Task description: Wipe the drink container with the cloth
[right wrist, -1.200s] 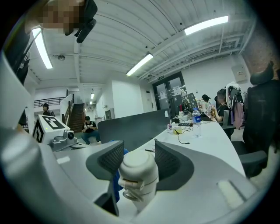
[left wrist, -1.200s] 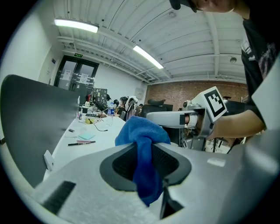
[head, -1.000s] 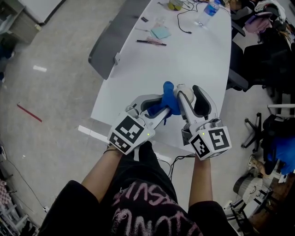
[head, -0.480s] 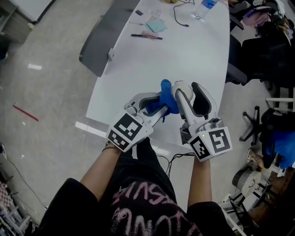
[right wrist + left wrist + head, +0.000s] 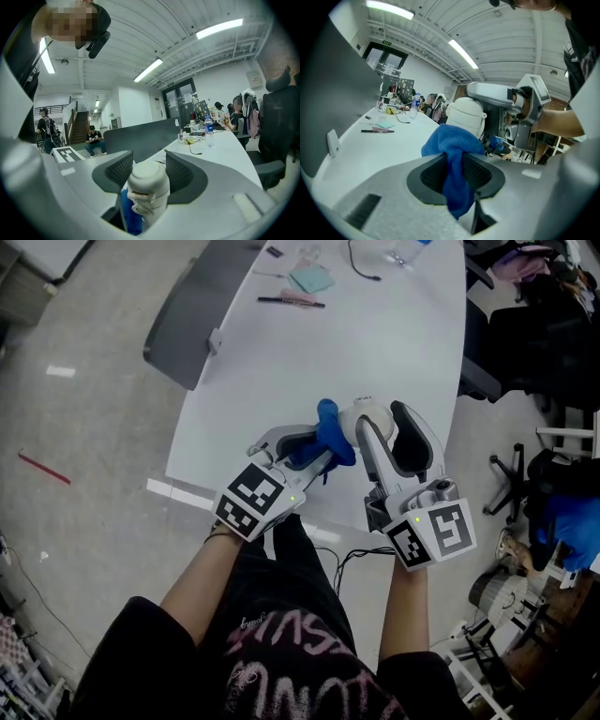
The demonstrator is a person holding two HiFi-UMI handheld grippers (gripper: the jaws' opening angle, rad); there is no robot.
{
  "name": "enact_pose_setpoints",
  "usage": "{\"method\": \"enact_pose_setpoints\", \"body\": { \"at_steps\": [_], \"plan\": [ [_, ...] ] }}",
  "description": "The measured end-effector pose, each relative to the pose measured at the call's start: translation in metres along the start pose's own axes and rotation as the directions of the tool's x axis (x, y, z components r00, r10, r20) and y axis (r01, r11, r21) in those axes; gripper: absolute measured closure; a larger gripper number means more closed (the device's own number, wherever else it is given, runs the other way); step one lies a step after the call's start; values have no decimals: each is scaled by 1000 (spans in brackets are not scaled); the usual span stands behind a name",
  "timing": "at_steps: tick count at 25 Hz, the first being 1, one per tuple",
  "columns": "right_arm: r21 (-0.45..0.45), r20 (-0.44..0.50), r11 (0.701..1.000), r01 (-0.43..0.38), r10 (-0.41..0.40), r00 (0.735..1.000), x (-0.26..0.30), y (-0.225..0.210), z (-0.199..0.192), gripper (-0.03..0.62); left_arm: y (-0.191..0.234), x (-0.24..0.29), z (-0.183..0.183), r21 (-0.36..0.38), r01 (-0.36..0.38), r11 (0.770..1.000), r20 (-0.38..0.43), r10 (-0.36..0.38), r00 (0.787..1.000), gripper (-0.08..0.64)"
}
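Note:
A white drink container (image 5: 367, 415) is held between the jaws of my right gripper (image 5: 380, 427), above the near edge of the white table (image 5: 375, 343). In the right gripper view the container (image 5: 147, 187) fills the gap and both pads press its sides. My left gripper (image 5: 309, 444) is shut on a blue cloth (image 5: 328, 427), whose bunched end touches the container's left side. The left gripper view shows the cloth (image 5: 452, 150) pinched between the pads, with the container (image 5: 465, 115) just behind it. A bit of cloth (image 5: 130, 215) shows low beside the container.
A black pen (image 5: 291, 302), a teal pad (image 5: 311, 278) and a black cable (image 5: 361, 268) lie at the table's far end. A water bottle (image 5: 209, 125) stands there too. A grey partition (image 5: 178, 324) flanks the table's left side and dark office chairs (image 5: 511, 343) its right.
Both grippers stayed close together with the cloth against the container. More of the container's top now shows to the right of the cloth. The table has slid upward in the head view.

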State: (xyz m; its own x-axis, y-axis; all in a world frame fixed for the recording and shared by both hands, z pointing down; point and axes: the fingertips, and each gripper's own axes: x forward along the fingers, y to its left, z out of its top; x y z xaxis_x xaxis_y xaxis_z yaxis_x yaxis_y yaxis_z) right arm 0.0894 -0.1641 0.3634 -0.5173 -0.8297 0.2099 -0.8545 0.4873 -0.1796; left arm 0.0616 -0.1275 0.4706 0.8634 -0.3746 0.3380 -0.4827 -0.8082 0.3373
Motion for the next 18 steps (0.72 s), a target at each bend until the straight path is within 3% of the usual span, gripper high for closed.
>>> {"method": "enact_pose_setpoints", "body": {
  "at_steps": [18],
  "plan": [
    [8,19,1000,16,-16,1000,0,-2,1,362,26,3,-38,-53,-31,998,-72,28,997,465]
  ]
}}
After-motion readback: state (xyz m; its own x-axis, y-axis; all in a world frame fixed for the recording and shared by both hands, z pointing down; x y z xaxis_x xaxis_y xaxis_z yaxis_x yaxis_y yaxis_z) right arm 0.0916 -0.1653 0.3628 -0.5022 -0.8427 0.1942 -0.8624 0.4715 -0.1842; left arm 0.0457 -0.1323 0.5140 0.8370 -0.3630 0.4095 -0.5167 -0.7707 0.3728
